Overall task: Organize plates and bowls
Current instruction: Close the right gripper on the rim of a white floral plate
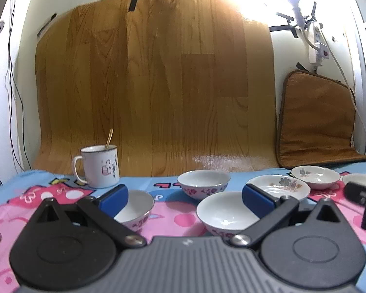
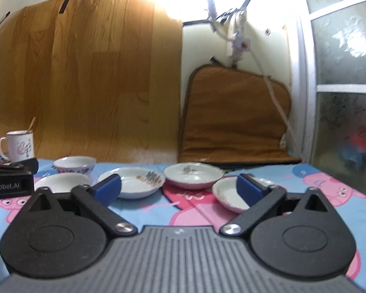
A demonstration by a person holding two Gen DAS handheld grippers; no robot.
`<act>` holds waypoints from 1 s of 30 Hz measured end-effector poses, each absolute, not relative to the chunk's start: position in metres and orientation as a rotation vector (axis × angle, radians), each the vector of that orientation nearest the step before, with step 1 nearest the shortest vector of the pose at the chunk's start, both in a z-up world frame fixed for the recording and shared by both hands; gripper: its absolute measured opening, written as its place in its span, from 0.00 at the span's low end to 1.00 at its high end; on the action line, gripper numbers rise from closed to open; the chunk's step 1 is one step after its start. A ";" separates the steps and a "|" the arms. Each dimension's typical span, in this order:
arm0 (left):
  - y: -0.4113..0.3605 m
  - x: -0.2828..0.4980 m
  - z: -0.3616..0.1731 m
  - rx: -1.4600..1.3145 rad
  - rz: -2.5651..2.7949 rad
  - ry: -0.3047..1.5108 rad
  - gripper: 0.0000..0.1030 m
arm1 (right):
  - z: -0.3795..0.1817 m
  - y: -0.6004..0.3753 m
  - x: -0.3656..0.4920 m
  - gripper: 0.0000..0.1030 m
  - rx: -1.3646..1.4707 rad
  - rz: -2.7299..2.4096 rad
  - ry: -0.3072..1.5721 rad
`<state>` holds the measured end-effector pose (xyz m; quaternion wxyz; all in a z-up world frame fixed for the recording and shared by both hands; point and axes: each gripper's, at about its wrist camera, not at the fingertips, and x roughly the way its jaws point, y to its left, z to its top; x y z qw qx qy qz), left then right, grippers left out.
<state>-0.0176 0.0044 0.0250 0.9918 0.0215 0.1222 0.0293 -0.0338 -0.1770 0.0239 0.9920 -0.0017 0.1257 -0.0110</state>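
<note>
On the cartoon-print cloth stand three white bowls with purple flowers: a left bowl, a near bowl and a far bowl. To their right lie shallow flowered plates. My left gripper is open and empty, low over the cloth, its fingers beside the left and near bowls. In the right wrist view three plates show: left, middle, right. My right gripper is open and empty; its right finger overlaps the right plate.
A white enamel mug with a spoon stands at the back left. A wood-pattern mat and a brown cushion lean on the wall behind. A power strip and cable hang at the right. The other gripper's black body is at the left.
</note>
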 end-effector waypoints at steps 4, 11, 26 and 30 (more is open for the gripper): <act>0.012 -0.015 0.025 0.004 0.049 0.268 1.00 | 0.032 -0.183 -0.007 0.52 0.035 0.069 0.397; 0.015 -0.015 0.026 -0.015 0.043 0.268 1.00 | 0.029 -0.199 0.058 0.39 0.235 0.145 0.634; 0.011 -0.017 0.028 0.013 0.051 0.231 0.99 | 0.018 -0.213 0.118 0.12 0.432 0.138 0.796; 0.009 -0.019 0.028 0.018 0.031 0.222 0.99 | 0.027 -0.217 0.083 0.13 0.380 0.169 0.787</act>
